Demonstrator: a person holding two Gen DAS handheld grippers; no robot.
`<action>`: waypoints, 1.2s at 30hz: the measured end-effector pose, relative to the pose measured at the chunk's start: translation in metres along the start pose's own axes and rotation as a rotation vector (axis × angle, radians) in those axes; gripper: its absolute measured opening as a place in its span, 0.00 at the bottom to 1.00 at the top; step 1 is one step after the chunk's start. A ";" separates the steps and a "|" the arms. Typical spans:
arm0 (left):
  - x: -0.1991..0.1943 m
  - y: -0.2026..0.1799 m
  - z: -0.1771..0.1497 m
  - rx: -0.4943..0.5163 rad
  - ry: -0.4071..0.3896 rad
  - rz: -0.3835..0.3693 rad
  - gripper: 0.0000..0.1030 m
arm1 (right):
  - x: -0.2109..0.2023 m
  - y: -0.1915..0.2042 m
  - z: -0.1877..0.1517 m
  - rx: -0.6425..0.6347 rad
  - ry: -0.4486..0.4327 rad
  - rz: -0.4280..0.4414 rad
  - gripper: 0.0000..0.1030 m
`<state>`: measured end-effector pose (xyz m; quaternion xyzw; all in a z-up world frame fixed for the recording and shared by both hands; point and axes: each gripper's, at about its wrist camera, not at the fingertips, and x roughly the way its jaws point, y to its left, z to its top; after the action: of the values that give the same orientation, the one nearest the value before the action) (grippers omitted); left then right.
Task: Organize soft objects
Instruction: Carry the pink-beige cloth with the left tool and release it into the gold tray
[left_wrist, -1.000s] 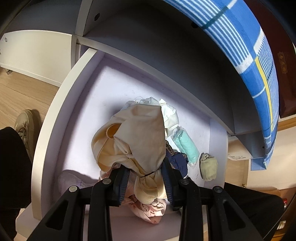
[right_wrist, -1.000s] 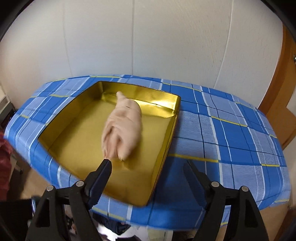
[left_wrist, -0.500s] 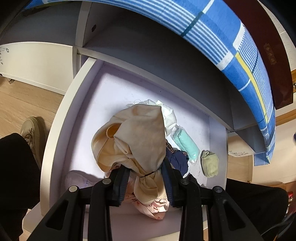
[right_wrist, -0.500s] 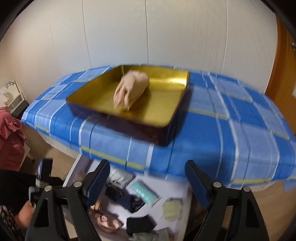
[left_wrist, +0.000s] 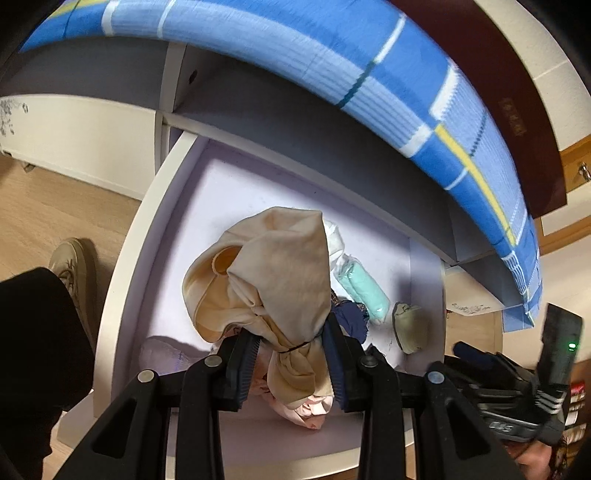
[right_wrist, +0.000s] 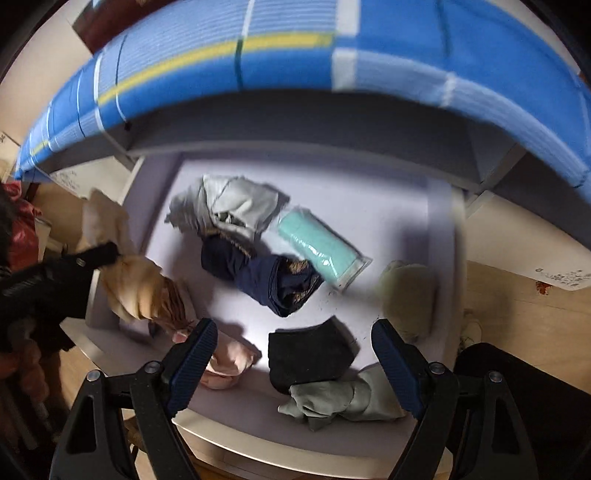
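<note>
The left claw is pinching a bundled beige cloth, holding it above the open drawer. The right claw is hanging spread and empty over the drawer's black cloth, navy bundle and mint roll.

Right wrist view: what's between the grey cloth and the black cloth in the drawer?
The navy garment lies between the grey cloth and the black cloth, in the right wrist view.

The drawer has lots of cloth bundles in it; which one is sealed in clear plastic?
The mint-green roll, lying beside the navy bundle. Its shiny clear wrapper sticks out past one end; the grey, black and olive pieces lie bare.
</note>
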<state>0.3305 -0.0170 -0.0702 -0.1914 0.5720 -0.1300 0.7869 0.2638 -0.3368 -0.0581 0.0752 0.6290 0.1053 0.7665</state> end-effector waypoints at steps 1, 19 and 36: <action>-0.003 -0.002 0.001 0.007 -0.006 -0.001 0.32 | 0.003 0.002 0.000 -0.012 0.002 -0.005 0.84; -0.092 -0.069 0.029 0.260 -0.106 -0.049 0.32 | 0.059 0.026 0.000 -0.125 0.099 -0.038 0.84; -0.154 -0.144 0.135 0.376 -0.139 -0.083 0.32 | 0.099 0.040 0.011 -0.190 0.126 -0.041 0.84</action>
<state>0.4129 -0.0596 0.1624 -0.0733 0.4734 -0.2534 0.8404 0.2904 -0.2725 -0.1398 -0.0175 0.6646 0.1536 0.7310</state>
